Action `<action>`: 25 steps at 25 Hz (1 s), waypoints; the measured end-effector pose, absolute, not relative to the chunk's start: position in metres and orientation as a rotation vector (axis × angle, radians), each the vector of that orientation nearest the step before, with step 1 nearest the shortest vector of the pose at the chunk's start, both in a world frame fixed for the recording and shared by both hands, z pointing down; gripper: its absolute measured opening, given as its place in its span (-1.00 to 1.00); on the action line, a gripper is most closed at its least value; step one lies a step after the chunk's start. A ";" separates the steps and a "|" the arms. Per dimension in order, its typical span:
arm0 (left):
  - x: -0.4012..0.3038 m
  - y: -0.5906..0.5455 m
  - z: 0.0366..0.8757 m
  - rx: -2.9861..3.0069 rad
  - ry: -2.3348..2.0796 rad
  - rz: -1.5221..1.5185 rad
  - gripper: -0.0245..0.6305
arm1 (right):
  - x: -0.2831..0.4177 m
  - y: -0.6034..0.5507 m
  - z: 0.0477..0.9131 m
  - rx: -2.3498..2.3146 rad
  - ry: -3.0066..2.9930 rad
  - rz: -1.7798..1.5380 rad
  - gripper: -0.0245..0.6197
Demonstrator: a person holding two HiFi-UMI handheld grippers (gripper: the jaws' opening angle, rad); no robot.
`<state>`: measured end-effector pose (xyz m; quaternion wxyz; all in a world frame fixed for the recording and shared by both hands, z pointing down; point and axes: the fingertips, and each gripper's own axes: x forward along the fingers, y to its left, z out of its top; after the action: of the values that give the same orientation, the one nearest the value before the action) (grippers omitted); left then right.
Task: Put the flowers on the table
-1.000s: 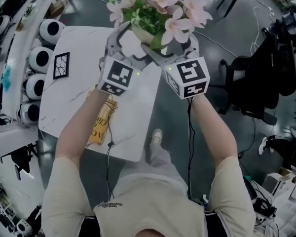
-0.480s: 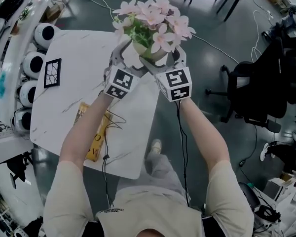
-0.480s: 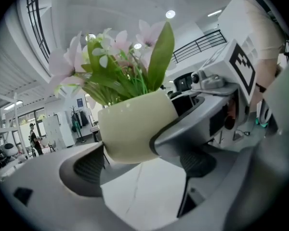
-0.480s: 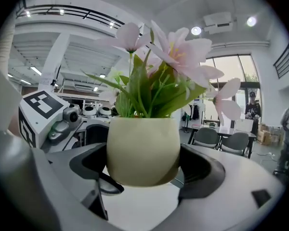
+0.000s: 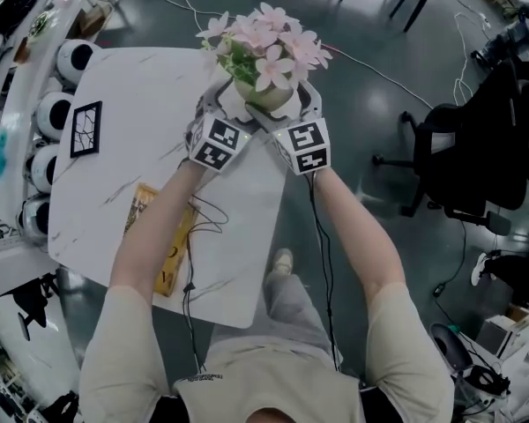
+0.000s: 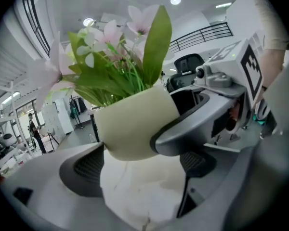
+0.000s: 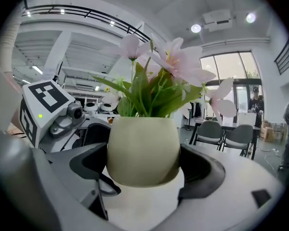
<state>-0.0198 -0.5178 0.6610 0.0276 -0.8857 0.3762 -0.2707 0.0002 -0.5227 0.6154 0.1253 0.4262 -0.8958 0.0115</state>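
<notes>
Head view showed a person's two arms reaching to the upper centre of the frame, where the left gripper point(image 5: 219, 104) and the right gripper point(image 5: 301, 104) together clasped a cream pot point(image 5: 266, 95) of pink flowers point(image 5: 266, 42). Each gripper's own view showed its jaws pressed low against opposite sides of the pot's rounded belly. The pot hung over the far right edge of the white marble table point(image 5: 132, 95); whether its base touched the top could not be told. Let go this near the edge, the top-heavy pot would likely tip to the floor. Its smooth curved wall might also slip from the jaws under an uneven squeeze, and the crossed grippers could knock it as they opened.
</notes>
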 end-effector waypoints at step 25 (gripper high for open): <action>-0.022 -0.513 0.686 -2.829 1.071 -0.977 0.56 | 0.004 -0.541 0.656 1.215 -2.532 0.318 0.53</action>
<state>-0.0216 -0.5133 0.6856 -0.0187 -0.8898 0.3368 -0.3072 0.0038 -0.5413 0.6565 0.1570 0.4246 -0.8847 0.1113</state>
